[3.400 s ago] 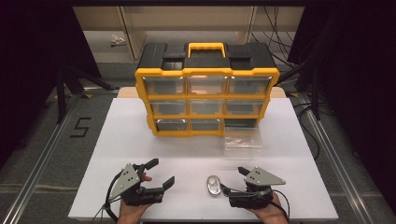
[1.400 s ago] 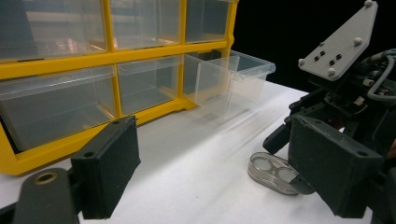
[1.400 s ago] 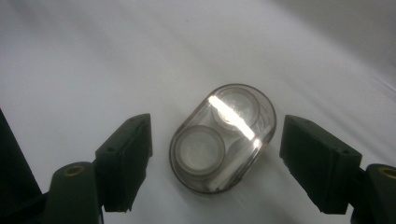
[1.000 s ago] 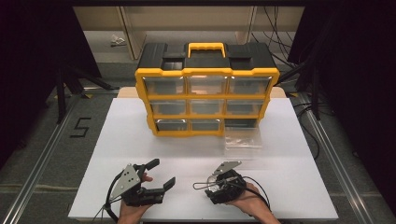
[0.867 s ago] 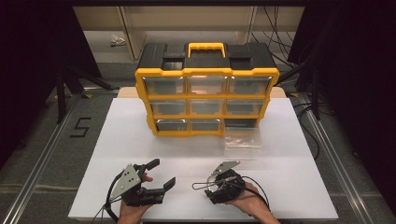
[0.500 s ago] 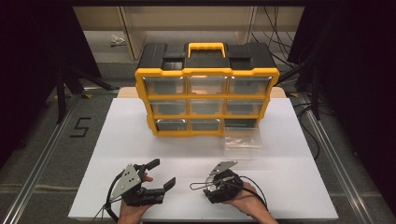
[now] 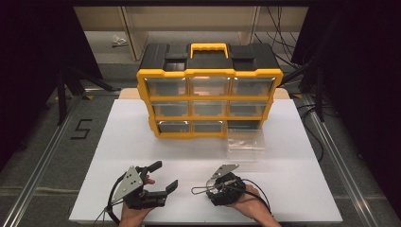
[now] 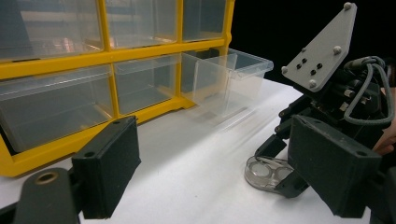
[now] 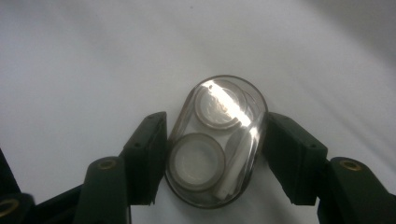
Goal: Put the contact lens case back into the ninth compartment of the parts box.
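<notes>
High view: white table [image 7: 142, 137] on grey floor [image 7: 42, 142], dark room. Your right gripper [image 7: 206, 190] has just been closing, jaws touching the clear oval case [image 9: 215, 140] at 6 o'clock. Left gripper [image 7: 163, 176] wide, empty. Yellow drawer cabinet [image 7: 208, 101] at 12.

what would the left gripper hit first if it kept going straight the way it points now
Probably the yellow organizer: the left gripper, open and empty, looks along its jaws at the lower clear drawers. The right gripper, closing on the small clear case, sits off to one side; depth is unclear.
</notes>
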`<control>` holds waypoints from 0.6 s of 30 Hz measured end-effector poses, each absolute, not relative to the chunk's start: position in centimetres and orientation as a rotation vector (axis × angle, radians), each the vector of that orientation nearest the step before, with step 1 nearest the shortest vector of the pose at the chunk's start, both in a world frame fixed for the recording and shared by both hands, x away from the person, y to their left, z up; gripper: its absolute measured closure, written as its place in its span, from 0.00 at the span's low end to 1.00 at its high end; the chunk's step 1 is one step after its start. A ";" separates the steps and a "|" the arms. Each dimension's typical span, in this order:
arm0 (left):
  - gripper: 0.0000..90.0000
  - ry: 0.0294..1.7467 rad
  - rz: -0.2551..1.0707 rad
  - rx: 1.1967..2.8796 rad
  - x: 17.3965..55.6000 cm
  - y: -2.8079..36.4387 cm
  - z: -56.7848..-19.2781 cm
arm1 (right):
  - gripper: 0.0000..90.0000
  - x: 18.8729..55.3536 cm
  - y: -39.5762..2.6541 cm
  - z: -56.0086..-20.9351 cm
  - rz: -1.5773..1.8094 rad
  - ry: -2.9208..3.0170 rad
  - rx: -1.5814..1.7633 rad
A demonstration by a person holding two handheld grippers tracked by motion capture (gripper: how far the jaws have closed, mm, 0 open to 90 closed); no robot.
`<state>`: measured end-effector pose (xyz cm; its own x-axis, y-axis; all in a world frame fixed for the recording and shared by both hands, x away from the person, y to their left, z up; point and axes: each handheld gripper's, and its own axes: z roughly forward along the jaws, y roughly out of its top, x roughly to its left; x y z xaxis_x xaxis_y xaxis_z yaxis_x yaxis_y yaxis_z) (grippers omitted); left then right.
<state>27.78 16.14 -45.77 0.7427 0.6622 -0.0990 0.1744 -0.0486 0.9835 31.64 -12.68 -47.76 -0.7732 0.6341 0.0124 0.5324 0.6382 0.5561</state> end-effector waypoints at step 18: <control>0.18 0.691 0.450 1.599 27.8 16.1 -45.8 | 0.55 31.4 -12.8 -47.4 0.829 2.642 0.927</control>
